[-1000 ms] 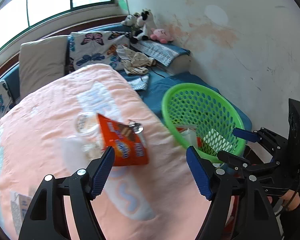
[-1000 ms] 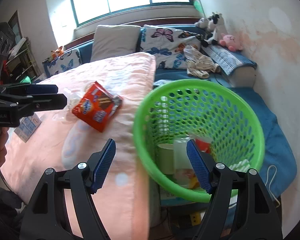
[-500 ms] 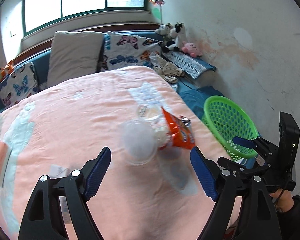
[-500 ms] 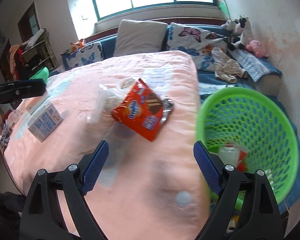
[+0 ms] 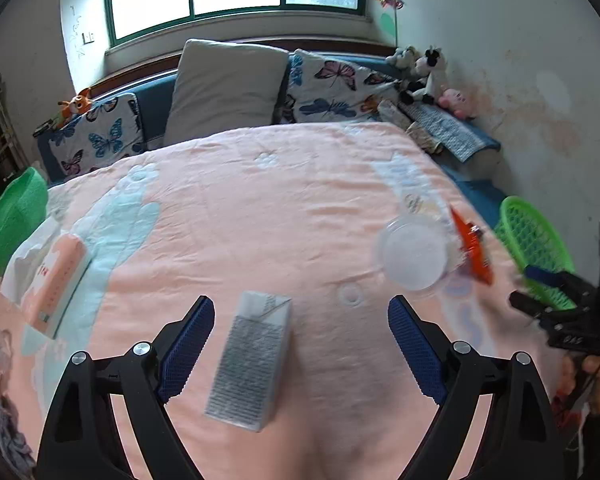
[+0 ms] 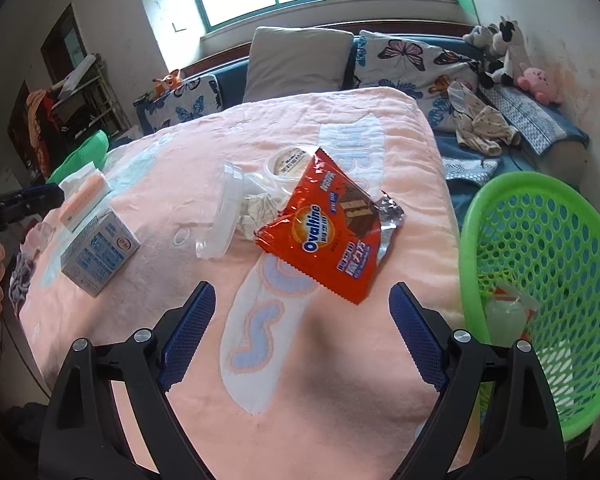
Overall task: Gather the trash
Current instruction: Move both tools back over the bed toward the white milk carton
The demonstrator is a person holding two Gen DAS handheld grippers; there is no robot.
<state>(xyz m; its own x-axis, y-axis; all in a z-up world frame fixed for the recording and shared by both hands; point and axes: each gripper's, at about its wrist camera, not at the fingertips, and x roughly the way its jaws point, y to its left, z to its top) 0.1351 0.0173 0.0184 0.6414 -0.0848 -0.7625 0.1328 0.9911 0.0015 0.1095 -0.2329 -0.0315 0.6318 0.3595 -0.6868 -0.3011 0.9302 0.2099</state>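
On the pink bedspread a grey-and-white drink carton (image 5: 252,360) lies flat between the fingers of my left gripper (image 5: 300,312), whose jaws are opening and whose pads stand clear of it. My right gripper (image 6: 300,296) is open with nothing in it, just short of a torn red Ovaltine wrapper (image 6: 324,232). Beside the wrapper lie a clear plastic cup (image 6: 224,216) on its side, crumpled foil and a round lidded tub (image 6: 290,162). The green mesh basket (image 6: 540,184) stands off the bed's right edge with several pieces of trash inside.
A pink tissue pack (image 5: 56,280) lies at the bed's left side near a green cushion (image 5: 12,220). Pillows (image 5: 224,88) and plush toys (image 5: 424,72) line the far end under the window. The wall runs along the right behind the basket.
Both grippers have swung left away from the basket, and their jaws stand wider. The left now frames the drink carton; the right now faces the red wrapper instead of the basket.
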